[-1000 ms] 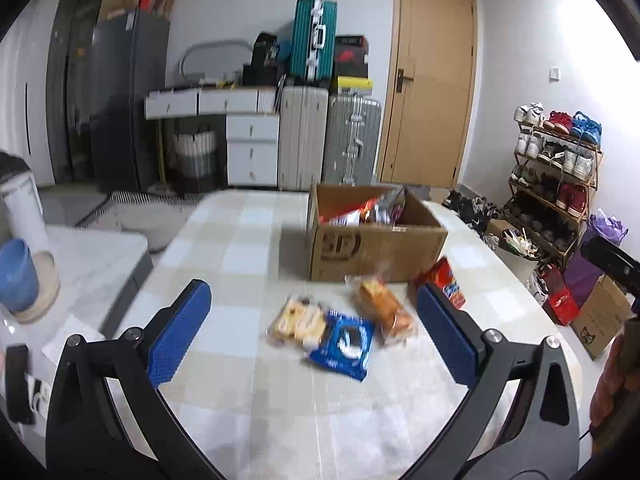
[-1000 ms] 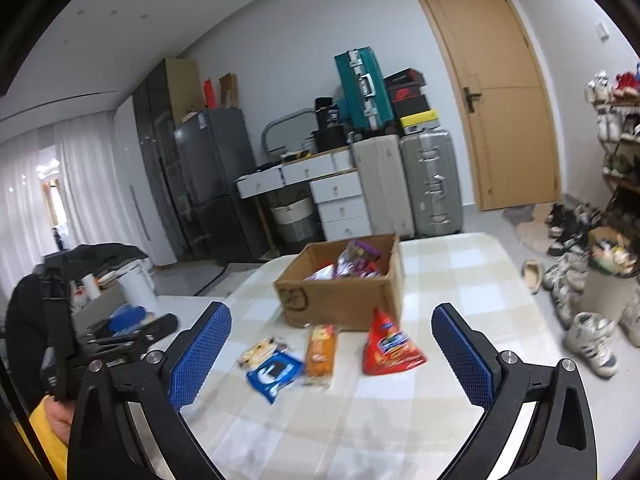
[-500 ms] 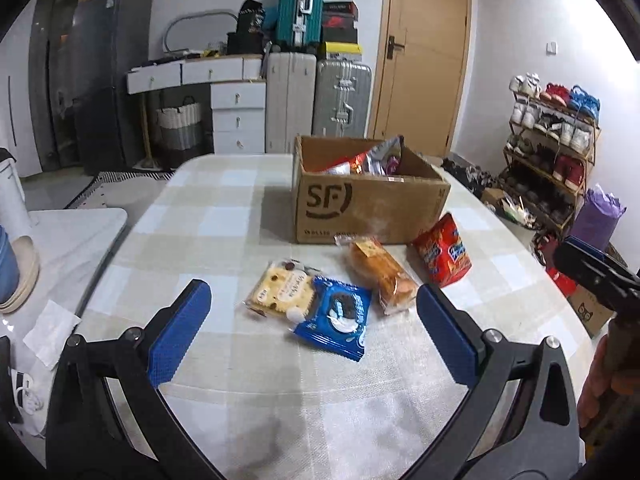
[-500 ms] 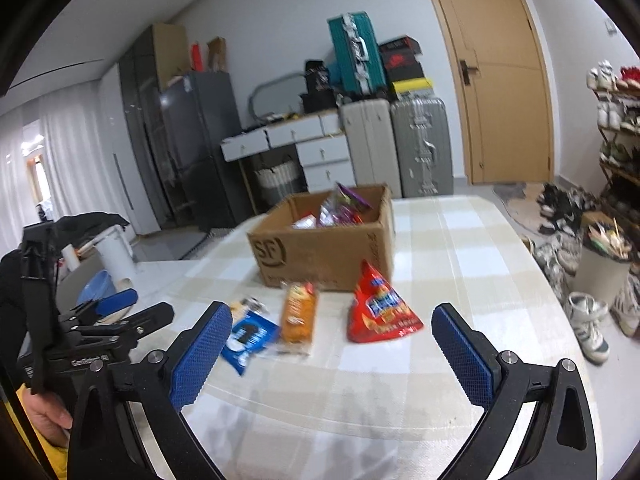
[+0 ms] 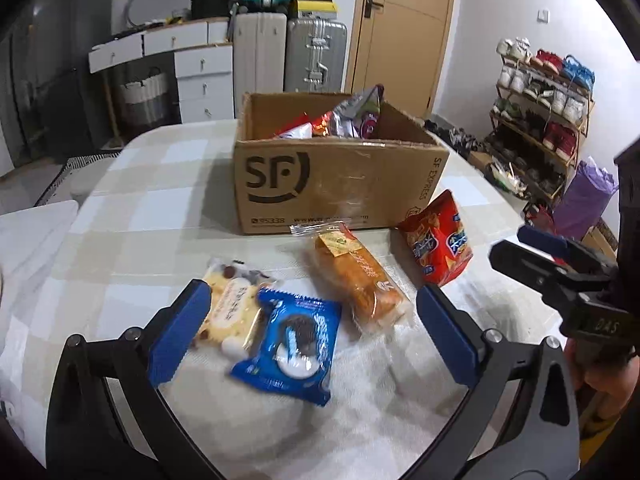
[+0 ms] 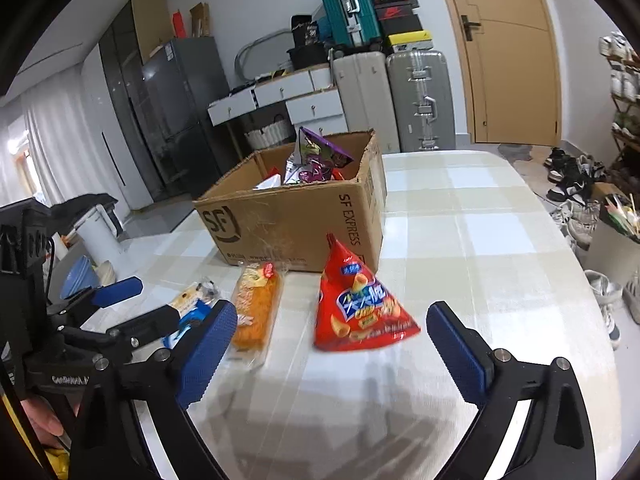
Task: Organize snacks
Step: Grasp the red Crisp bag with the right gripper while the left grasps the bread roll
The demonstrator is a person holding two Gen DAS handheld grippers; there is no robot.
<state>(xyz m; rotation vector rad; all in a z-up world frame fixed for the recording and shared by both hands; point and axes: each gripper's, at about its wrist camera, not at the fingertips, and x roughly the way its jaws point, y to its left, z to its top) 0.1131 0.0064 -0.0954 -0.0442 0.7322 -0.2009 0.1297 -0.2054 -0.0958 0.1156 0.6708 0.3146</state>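
Left wrist view: my left gripper (image 5: 312, 336) hangs wide open over the desk (image 5: 140, 220), gripping nothing, its ribbed blue pads (image 5: 180, 332) standing either side of two flat packets. The blue cookie packet (image 5: 292, 352) is a glossy square of film with a crimped edge, lying partly over the pale yellow biscuit packet (image 5: 230, 308) at its left. Just right of them lies the bread roll (image 5: 358, 280), a long orange-brown loaf in clear crinkled wrap, its far end touching the foot of the cardboard box (image 5: 332, 184). The box is plain brown corrugated board with a black printed logo, open at the top, with shiny foil bags (image 5: 344, 120) heaped inside. Near its right corner leans the red chip bag (image 5: 438, 240), puffed and glossy.

From the right wrist, my right gripper (image 6: 328, 344) stands wide with its jaws beginning to close, and nothing is between the pads; the red chip bag (image 6: 360, 308) lies just beyond them, a fat triangular pouch, apart from the fingers (image 6: 456, 348). The bread roll (image 6: 256, 308) lies left of it, and the box (image 6: 288, 220) stands behind both. A checked cloth of soft beige and white squares covers the desk (image 6: 480, 240).
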